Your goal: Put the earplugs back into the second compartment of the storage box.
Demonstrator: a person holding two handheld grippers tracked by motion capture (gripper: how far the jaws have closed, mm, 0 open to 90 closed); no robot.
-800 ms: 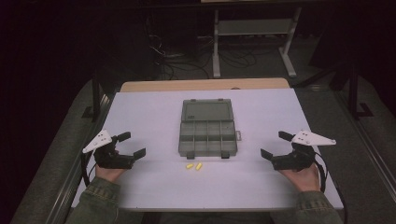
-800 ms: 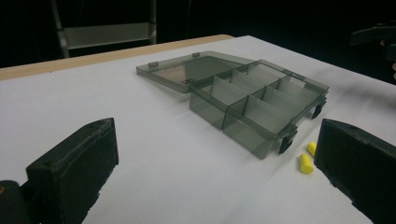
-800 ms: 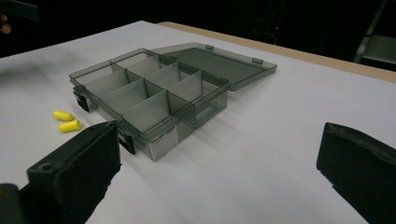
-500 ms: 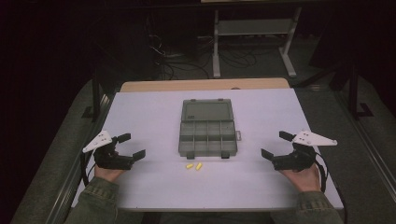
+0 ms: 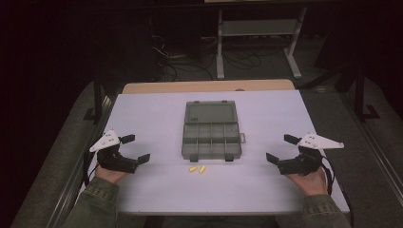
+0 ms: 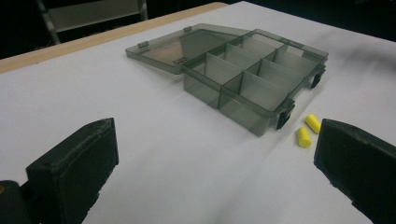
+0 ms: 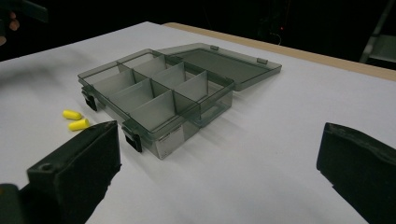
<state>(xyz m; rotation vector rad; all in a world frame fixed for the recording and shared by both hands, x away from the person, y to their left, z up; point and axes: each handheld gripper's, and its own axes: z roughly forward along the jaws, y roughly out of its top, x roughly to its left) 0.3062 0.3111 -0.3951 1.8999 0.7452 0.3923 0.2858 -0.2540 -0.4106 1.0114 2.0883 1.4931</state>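
A smoky grey compartment box (image 5: 211, 137) lies at the middle of the white table (image 5: 157, 118), its lid folded flat behind it and its cells bare. Two yellow earplugs (image 5: 197, 169) rest side by side just in front of the box. My left gripper (image 5: 135, 148) rests low at the left, open, jaws aimed toward the box with nothing between them. My right gripper (image 5: 281, 148) mirrors it at the right, also open. The left gripper view has the box (image 6: 252, 81) and the earplugs (image 6: 308, 130) ahead, near the right jaw. In the right gripper view the box (image 7: 154, 98) is ahead and the earplugs (image 7: 74, 119) are just past the left jaw.
A wooden strip (image 5: 209, 86) borders the table's far edge. Beyond it stand a metal shelf frame (image 5: 259, 33) and loose cables on a dark floor. Metal rails run along both sides of the table. The other hand (image 7: 9, 16) appears far off in the right gripper view.
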